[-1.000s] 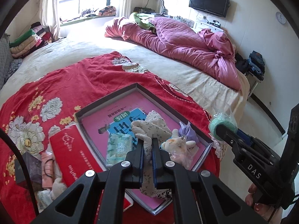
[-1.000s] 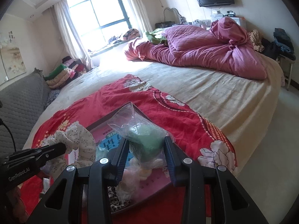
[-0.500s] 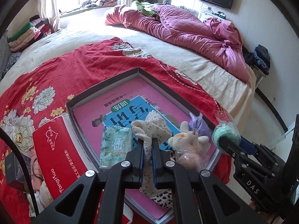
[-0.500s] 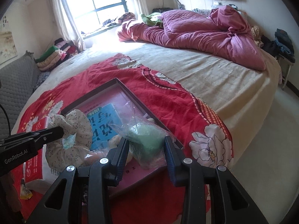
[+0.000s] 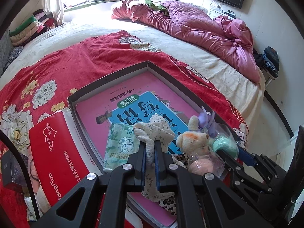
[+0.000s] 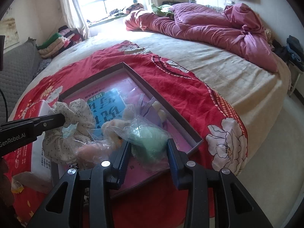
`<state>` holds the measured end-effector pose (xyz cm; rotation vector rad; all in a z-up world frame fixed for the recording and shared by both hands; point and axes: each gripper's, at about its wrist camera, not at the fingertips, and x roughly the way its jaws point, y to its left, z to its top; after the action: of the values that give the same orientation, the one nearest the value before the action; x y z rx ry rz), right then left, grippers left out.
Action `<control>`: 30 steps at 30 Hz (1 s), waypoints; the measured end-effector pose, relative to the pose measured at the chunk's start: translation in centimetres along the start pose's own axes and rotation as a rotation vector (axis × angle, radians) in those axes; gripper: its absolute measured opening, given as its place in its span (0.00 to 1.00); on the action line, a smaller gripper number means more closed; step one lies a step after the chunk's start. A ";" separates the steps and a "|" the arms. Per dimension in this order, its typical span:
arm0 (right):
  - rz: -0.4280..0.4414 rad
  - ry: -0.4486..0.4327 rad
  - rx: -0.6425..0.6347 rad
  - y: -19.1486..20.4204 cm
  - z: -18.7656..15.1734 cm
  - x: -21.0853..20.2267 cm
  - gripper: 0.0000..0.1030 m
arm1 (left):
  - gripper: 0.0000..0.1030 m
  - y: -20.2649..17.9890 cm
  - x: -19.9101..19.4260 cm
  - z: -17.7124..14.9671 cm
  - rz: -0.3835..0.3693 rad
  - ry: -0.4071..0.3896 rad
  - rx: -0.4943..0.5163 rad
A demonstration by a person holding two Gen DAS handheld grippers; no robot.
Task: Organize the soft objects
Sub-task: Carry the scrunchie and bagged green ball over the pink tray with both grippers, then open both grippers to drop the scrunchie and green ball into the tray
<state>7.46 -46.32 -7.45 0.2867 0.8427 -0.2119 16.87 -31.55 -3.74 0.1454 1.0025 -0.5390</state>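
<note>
A shallow dark-rimmed box (image 5: pixel 114 75) with a pink floor and a blue booklet lies on the red floral blanket; it also shows in the right wrist view (image 6: pixel 163 102). My left gripper (image 5: pixel 150 152) is shut on a cream floral cloth scrunchie (image 5: pixel 153 129), held low over the box; the scrunchie also shows in the right wrist view (image 6: pixel 76 114). My right gripper (image 6: pixel 149 146) is shut on a green soft ball in a clear bag (image 6: pixel 150 138), low over the box's near corner. A plush toy (image 5: pixel 195 138), a purple bow (image 5: pixel 205 117) and a green wipes pack (image 5: pixel 119 146) lie in the box.
A red package (image 5: pixel 53 152) lies left of the box, a dark small box (image 5: pixel 9 169) further left. A crumpled pink quilt (image 5: pixel 199 24) lies at the bed's far side. Folded clothes (image 6: pixel 57 39) are stacked by the window. The bed edge and floor (image 6: pixel 266 152) are to the right.
Both grippers have come down and forward toward the box with their loads. The bagged green ball now sits just above the box's near corner beside the plush toy.
</note>
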 end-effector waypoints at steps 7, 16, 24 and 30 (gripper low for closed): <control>0.044 0.017 0.015 0.4 -0.2 0.6 0.40 | 0.08 0.2 0.2 0.0 0.003 0.009 -0.004; 0.103 0.023 0.086 -0.3 0.0 0.4 0.42 | 0.17 0.7 0.0 0.0 0.010 0.009 -0.010; 0.120 0.013 0.091 -0.1 0.2 -0.1 0.53 | 0.27 1.0 -0.7 -0.1 0.017 0.004 -0.013; 0.103 0.002 0.094 -0.1 0.4 -0.5 0.62 | 0.41 1.0 -1.8 -0.4 0.024 -0.008 -0.003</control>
<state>7.40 -46.54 -6.82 0.4172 0.8185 -0.1558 16.29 -29.93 -2.57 0.1523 0.9924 -0.5160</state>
